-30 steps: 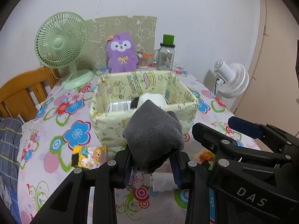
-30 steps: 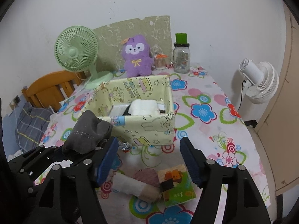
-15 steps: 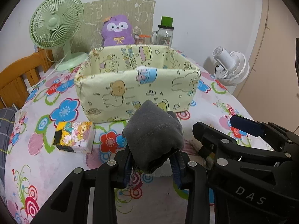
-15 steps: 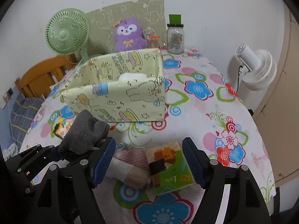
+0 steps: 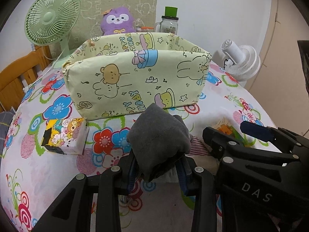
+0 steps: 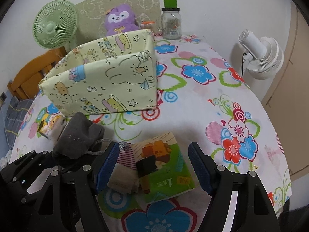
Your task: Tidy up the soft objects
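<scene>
A grey drawstring pouch (image 5: pixel 158 141) sticks up between the blue pads of my left gripper (image 5: pixel 157 166), which is shut on it just in front of the yellow cartoon-print fabric box (image 5: pixel 135 81). Seen from the right wrist, the pouch (image 6: pixel 81 133) hangs at lower left. My right gripper (image 6: pixel 153 148) is open and low over the table. A green tissue pack (image 6: pixel 166 166) and a rolled striped sock (image 6: pixel 125 166) lie between and below its fingers, untouched. The box's inside is hidden from both views.
A yellow cartoon tissue pack (image 5: pixel 65 135) lies left of the pouch on the flowered tablecloth (image 5: pixel 48 174). Behind the box stand a green fan (image 5: pixel 50 17), a purple plush (image 5: pixel 117 20) and a glass jar (image 5: pixel 170 22). A white fan (image 5: pixel 241 61) is off the table's right edge, a wooden chair (image 5: pixel 17 77) at left.
Both grippers have sunk toward the table, so the box looms larger and its inside has dropped out of sight. The left grip on the pouch is unchanged.
</scene>
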Motion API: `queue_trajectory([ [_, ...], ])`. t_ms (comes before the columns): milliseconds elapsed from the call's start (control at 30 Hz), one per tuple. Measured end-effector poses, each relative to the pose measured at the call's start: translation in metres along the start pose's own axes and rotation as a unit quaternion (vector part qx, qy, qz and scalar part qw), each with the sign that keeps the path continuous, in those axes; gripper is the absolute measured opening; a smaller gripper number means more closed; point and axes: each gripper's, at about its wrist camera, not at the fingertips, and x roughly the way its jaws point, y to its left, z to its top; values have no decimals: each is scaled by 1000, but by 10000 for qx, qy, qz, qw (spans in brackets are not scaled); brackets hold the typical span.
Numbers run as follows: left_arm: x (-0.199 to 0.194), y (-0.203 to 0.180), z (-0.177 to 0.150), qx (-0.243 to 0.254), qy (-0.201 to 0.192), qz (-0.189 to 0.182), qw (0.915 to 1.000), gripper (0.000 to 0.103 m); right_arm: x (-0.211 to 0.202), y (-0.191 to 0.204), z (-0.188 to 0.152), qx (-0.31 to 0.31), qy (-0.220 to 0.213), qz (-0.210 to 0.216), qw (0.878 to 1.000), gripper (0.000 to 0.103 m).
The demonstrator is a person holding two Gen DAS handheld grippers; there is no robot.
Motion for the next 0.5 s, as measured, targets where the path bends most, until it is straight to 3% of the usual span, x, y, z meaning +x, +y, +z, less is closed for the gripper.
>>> queue_trajectory([
  [333,14,-6,4,128,105,106,9998,36,14,-8,1,180,149,39,9997,75],
  [500,20,-11,6,258,134,229,9993,37,23,-12,0,274,245,115,9993,66],
])
